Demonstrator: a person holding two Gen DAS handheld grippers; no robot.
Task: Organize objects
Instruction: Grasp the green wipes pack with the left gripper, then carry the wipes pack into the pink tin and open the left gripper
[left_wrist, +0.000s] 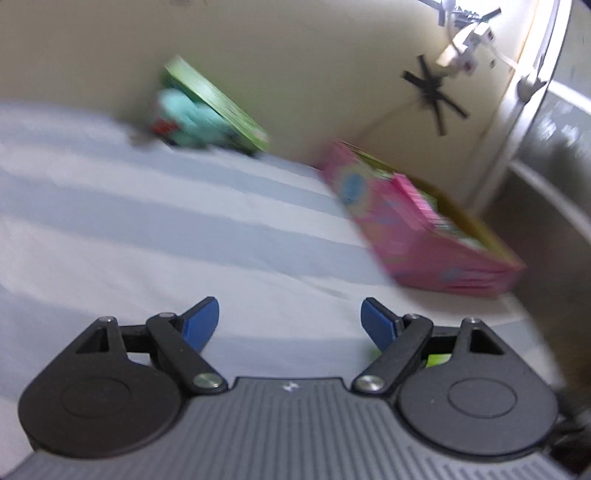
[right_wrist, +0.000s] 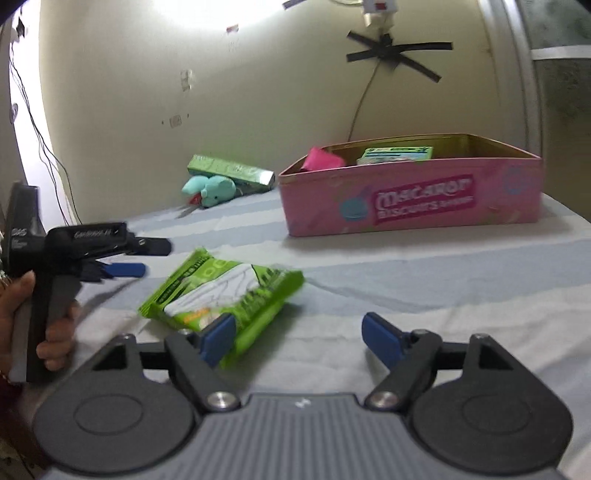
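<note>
The right gripper (right_wrist: 299, 334), jaws spread wide and empty, hangs just over a green snack packet (right_wrist: 221, 299) lying flat on the striped bedsheet (right_wrist: 443, 280), its left finger overlapping the packet's near corner. The left gripper (right_wrist: 142, 256), also open and empty, hovers just beside the packet's far end. The packet looks light, crinkly and slippery; a pinch across a sealed edge seems safest. Beyond stands the open pink Macaron biscuit tin (right_wrist: 410, 199), already holding items; against the wall lie a teal plush toy (right_wrist: 210, 190) and green box (right_wrist: 231, 171).
</note>
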